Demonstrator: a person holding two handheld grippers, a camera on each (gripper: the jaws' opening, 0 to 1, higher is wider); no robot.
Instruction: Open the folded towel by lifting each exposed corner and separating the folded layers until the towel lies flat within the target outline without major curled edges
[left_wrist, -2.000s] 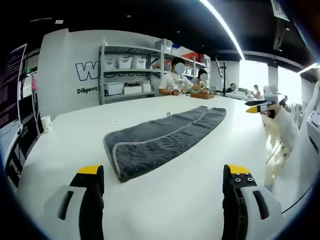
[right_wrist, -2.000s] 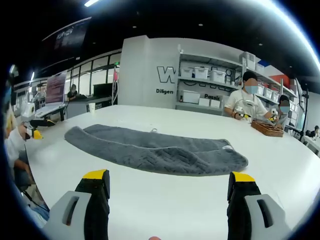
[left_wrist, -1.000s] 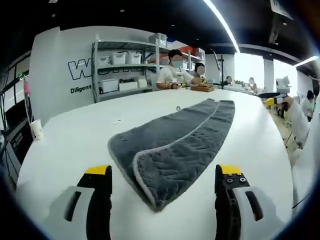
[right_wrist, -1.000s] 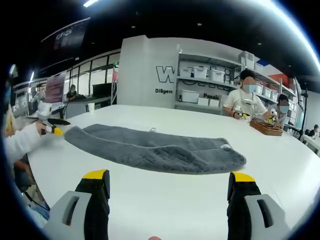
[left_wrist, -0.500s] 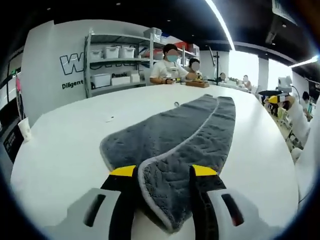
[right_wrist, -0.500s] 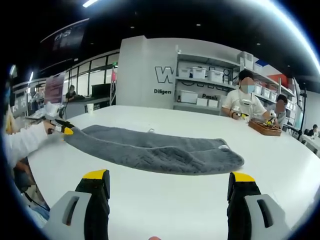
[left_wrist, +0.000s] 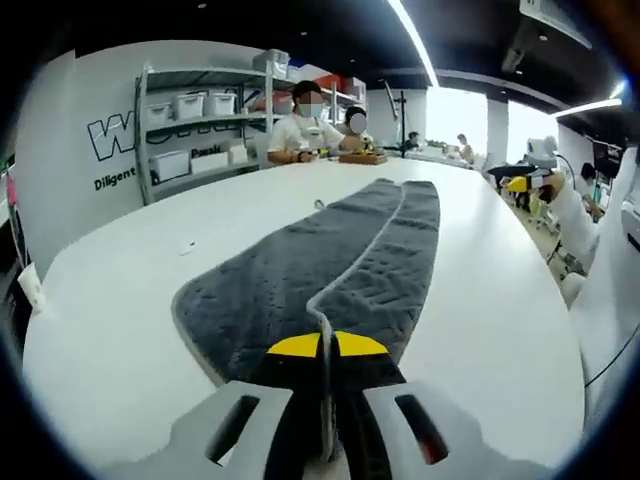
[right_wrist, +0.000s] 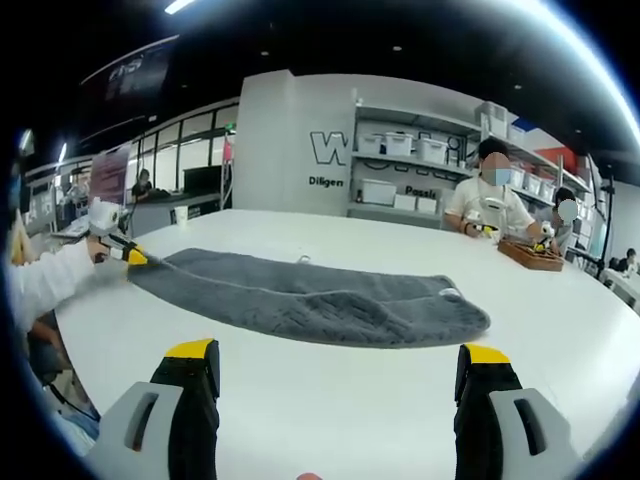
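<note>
A long grey folded towel (left_wrist: 300, 260) lies on the white table (left_wrist: 110, 310), running away from me in the left gripper view. My left gripper (left_wrist: 325, 347) is shut on the pale-trimmed edge of the towel's top layer at its near end. In the right gripper view the towel (right_wrist: 320, 295) stretches across the table, and the left gripper (right_wrist: 138, 256) pinches its far left end, held by a sleeved hand. My right gripper (right_wrist: 337, 355) stands open above bare table, short of the towel's long side. Its yellow tip (left_wrist: 517, 184) shows far to the right in the left gripper view.
Two people sit at the table's far side (right_wrist: 490, 205) beside a wicker basket (right_wrist: 535, 257). Shelves with white bins (right_wrist: 410, 150) stand against the back wall. The table's edge (right_wrist: 70, 330) curves close by the person's arm on the left.
The left gripper moved forward onto the towel's near end and closed its jaws on the top layer's edge. The right gripper stayed open and still.
</note>
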